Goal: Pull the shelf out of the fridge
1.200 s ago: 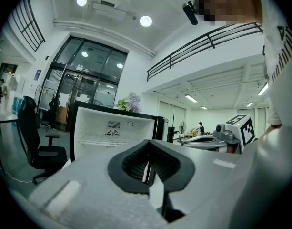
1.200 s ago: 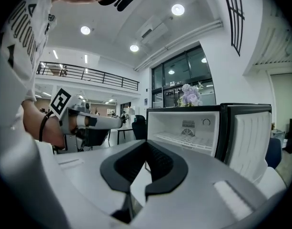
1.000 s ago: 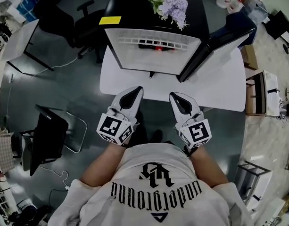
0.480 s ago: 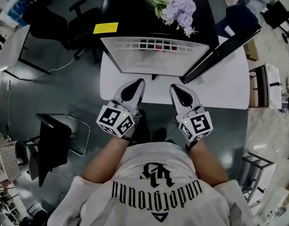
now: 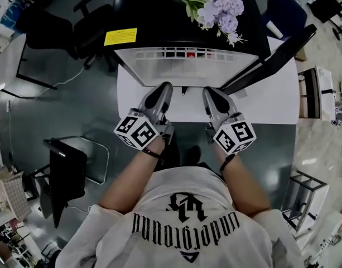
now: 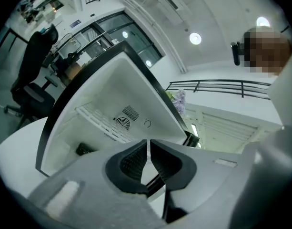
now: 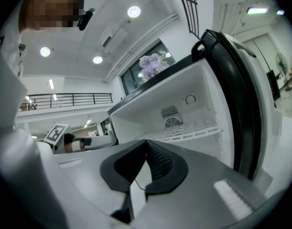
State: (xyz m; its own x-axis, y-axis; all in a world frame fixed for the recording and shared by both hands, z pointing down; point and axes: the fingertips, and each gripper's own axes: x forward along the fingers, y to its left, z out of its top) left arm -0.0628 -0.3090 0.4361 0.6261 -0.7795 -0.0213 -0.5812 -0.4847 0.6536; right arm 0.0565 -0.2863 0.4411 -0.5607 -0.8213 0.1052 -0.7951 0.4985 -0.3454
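Observation:
A small black fridge [image 5: 176, 32] stands on a white table [image 5: 271, 108], its door [image 5: 271, 54] swung open to the right. Its white wire shelf [image 5: 182, 54] spans the white interior and also shows as shelf [image 6: 100, 120] and shelf [image 7: 184, 130]. My left gripper [image 5: 165, 86] hovers just before the opening's lower left; its jaws are opening, a thin gap showing at the gripper [image 6: 149, 143], nothing between them. My right gripper [image 5: 208, 91] is beside it at the lower right, shut on nothing, also seen as gripper [image 7: 146, 144]. Neither touches the shelf.
Purple artificial flowers [image 5: 218, 7] and a yellow label [image 5: 120, 37] lie on the fridge top. A small dark object [image 6: 85, 150] sits low inside the fridge. A black office chair [image 5: 53, 29] and a folding chair [image 5: 64, 172] stand on the floor at left.
Both grippers have moved forward over the table, from its near edge up to the fridge opening. The view has shifted with the person leaning in.

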